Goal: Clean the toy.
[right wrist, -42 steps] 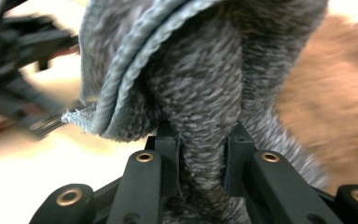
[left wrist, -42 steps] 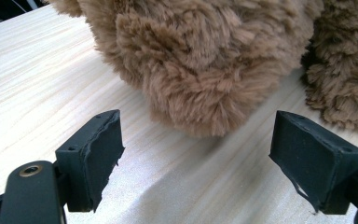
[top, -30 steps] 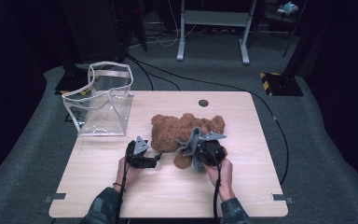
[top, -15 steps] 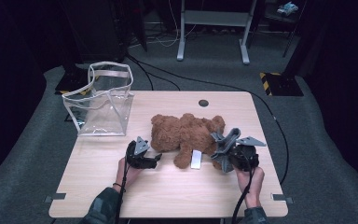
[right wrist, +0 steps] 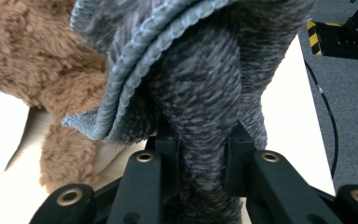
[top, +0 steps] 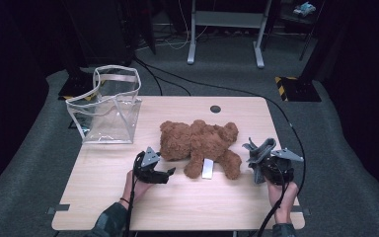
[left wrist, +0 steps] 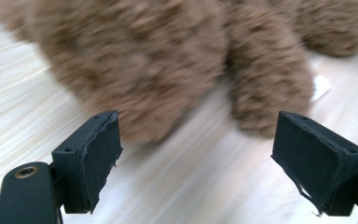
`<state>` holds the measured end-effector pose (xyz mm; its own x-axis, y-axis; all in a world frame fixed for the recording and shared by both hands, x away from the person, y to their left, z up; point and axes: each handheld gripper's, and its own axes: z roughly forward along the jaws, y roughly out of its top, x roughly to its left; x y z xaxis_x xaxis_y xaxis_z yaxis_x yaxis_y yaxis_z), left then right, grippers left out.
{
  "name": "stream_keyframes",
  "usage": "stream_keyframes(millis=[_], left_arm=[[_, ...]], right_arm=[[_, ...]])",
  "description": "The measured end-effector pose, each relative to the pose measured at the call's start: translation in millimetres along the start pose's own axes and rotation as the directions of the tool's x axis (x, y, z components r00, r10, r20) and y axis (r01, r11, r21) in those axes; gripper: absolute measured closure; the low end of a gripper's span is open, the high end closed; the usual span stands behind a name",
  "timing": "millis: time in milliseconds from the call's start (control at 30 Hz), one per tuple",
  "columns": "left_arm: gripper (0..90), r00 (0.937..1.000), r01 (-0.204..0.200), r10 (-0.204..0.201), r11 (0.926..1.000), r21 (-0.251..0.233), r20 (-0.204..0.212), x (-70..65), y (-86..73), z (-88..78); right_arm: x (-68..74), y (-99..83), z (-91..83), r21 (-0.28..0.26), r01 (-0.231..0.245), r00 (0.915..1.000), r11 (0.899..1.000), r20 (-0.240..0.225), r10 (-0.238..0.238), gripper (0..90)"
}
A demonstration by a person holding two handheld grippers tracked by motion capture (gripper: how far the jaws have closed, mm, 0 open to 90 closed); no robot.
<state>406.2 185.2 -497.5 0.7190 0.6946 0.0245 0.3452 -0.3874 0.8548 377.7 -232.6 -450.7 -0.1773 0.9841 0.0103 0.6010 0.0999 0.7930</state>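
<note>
Grey knitted cloth [right wrist: 200, 88] is pinched in the right gripper [top: 269, 165], at three o'clock of the brown teddy bear [top: 197, 143] lying mid-desk [top: 187, 207]. The left gripper [left wrist: 198, 158], jaws spread and empty, sits at the bear's eight o'clock, just beside its fur.

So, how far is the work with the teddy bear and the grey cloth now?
Done: the right claw is shut on the grey cloth, lifted clear beside the teddy bear. In hand: the open left claw faces the bear without touching it. Left: probably the bear goes into the clear bag, which looks empty.
</note>
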Motion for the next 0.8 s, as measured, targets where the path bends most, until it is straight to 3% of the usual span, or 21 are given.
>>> stream_keyframes(millis=[233, 533, 800], left_arm=[[14.6, 0.9988, 0.013, -0.013, 0.9999, 0.011, 0.048, -24.3, 15.3, 9.7], [8.8, 0.9984, 0.012, -0.014, 0.9991, 0.041, 0.055, -47.2, 21.1, 30.8], [2.0, 0.9983, 0.02, -0.027, 0.993, 0.116, 0.052, -58.6, 25.2, 55.1]], right_arm=[[-4.5, -1.4, 0.0, 0.005, -0.004, 1.0, 1.0, 0.007, 0.004, 72.9], [-7.7, -4.2, 2.1, 0.016, -0.009, 1.0, 1.0, -0.002, 0.009, 72.8], [-5.9, -4.3, 2.7, 0.02, -0.004, 1.0, 1.0, -0.009, 0.004, 72.7]])
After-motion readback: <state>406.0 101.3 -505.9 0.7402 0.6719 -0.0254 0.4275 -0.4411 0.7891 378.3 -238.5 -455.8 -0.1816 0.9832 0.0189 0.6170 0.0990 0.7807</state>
